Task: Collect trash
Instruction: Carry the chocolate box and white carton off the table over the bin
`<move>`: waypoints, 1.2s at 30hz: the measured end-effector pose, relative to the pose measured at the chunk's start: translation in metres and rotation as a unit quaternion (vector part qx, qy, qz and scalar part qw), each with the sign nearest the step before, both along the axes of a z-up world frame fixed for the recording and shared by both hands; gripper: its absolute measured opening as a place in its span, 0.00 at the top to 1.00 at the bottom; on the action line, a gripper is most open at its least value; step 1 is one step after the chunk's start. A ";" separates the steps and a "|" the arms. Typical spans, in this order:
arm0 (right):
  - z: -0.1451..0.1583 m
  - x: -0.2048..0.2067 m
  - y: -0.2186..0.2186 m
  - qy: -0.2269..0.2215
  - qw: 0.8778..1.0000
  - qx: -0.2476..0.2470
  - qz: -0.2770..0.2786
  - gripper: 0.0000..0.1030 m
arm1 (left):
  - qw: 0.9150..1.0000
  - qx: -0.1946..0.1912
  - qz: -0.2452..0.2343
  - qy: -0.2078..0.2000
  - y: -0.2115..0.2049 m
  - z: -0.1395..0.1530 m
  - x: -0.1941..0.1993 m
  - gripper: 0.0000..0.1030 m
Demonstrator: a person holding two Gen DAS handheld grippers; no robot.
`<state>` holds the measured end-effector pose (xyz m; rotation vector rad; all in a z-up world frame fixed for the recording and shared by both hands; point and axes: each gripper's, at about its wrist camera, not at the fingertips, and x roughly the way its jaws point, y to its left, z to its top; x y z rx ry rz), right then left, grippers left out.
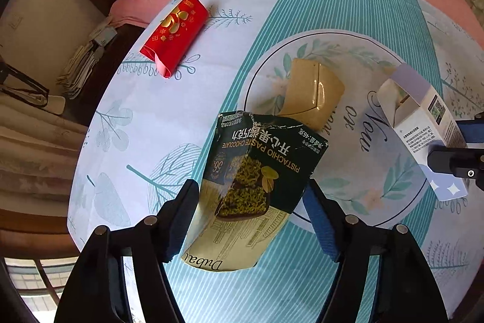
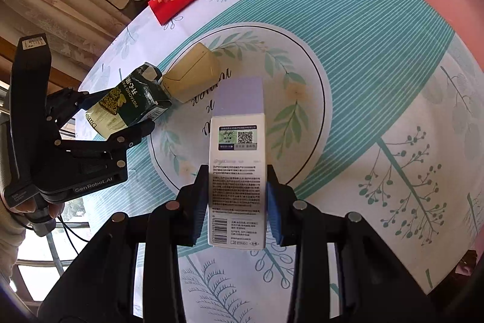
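between the left gripper's (image 1: 251,220) blue pads sits a crumpled pistachio chocolate box (image 1: 257,177), pinched and lifted off the patterned cloth (image 1: 348,5); the right gripper (image 2: 237,211) is clamped on a tall white and lilac carton (image 2: 237,159). just ahead of the left fingertips lies a tan box (image 1: 313,93), and farther off to their left a red packet (image 1: 174,32). with both grips full, neither can be collected; the creased chocolate box might buckle and slip.
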<state>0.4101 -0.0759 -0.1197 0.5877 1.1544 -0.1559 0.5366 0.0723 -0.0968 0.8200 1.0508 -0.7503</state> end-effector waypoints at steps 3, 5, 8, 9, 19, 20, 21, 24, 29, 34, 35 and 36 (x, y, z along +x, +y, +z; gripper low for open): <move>0.005 -0.008 -0.003 -0.007 1.000 0.003 0.005 0.70 | 1.000 -0.007 0.006 -0.003 0.003 0.008 -0.019 0.33; 0.010 -0.017 -0.004 -0.012 1.000 0.005 0.010 0.70 | 1.000 -0.013 0.013 0.000 0.005 0.016 -0.034 0.34; 0.019 -0.032 -0.008 -0.020 1.000 0.008 0.023 0.70 | 0.999 -0.024 0.028 -0.003 0.006 0.031 -0.064 0.34; 0.021 -0.038 -0.009 -0.022 0.999 0.010 0.029 0.70 | 0.999 -0.030 0.032 -0.005 0.006 0.038 -0.075 0.34; 0.052 -0.137 -0.037 -0.044 0.992 0.018 0.119 0.70 | 0.991 -0.082 0.104 -0.016 -0.021 0.094 -0.225 0.34; 0.056 -0.151 -0.042 -0.046 0.991 0.018 0.128 0.70 | 0.990 -0.085 0.113 -0.017 -0.025 0.097 -0.242 0.34; 0.059 -0.165 -0.047 -0.049 0.989 0.018 0.136 0.70 | 0.988 -0.088 0.123 -0.018 -0.029 0.099 -0.259 0.34; 0.067 -0.208 -0.065 -0.054 0.986 0.013 0.160 0.70 | 0.983 -0.102 0.150 -0.017 -0.041 0.104 -0.310 0.34; 0.072 -0.277 -0.097 -0.050 0.982 0.007 0.184 0.70 | 0.975 -0.122 0.187 -0.008 -0.066 0.103 -0.395 0.34; 0.064 -0.332 -0.126 -0.038 0.982 0.012 0.183 0.70 | 0.973 -0.125 0.196 0.003 -0.094 0.093 -0.470 0.34; 0.061 -0.341 -0.131 -0.034 0.983 0.015 0.180 0.70 | 0.973 -0.123 0.194 0.007 -0.100 0.089 -0.483 0.34; 0.058 -0.350 -0.136 -0.031 0.984 0.019 0.176 0.70 | 0.974 -0.120 0.192 0.011 -0.104 0.085 -0.493 0.34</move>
